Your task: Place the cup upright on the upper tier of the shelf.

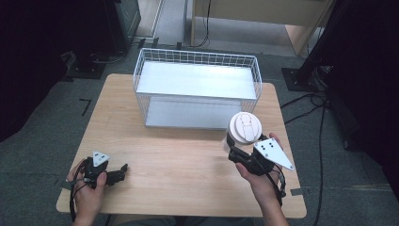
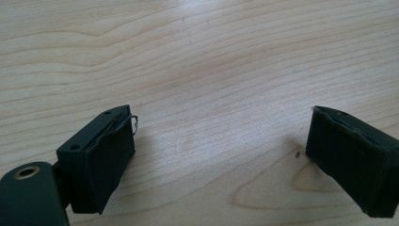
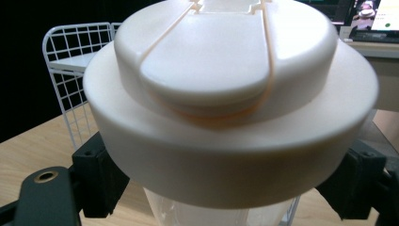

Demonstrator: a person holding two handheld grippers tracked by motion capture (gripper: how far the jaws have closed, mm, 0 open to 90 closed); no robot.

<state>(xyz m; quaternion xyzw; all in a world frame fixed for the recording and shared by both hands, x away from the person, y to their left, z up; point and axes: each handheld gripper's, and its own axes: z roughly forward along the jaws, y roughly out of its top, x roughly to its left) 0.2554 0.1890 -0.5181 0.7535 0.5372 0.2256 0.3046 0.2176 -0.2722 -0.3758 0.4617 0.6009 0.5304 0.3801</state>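
A wide wooden desk [image 1: 179, 160] is seen from above, with grey floor all around it. At the far side of the desk a white wire basket [image 1: 197, 87] is set, with a flat white shelf inside it.

A clear cup with a big cream lid [image 1: 244, 128] is held up above the desk, near the right front corner of the basket. In the right gripper view the cream lid [image 3: 230, 108] is seen very close, round and thick, with a thin line shaped like a flap on its top. The clear body of the cup is seen just under the lid.

The cup is gripped by the right tongs [image 1: 234, 151], which are clenched on it just below the lid, one black jaw on each side. The right tongs are carried by the right hand [image 1: 261, 181].

The left tongs [image 1: 123, 168] are kept low at the near left part of the desk, in the left hand [image 1: 87, 188]. In the left gripper view the left tongs [image 2: 221, 155] are spread wide, with bare wood between the two black jaws.
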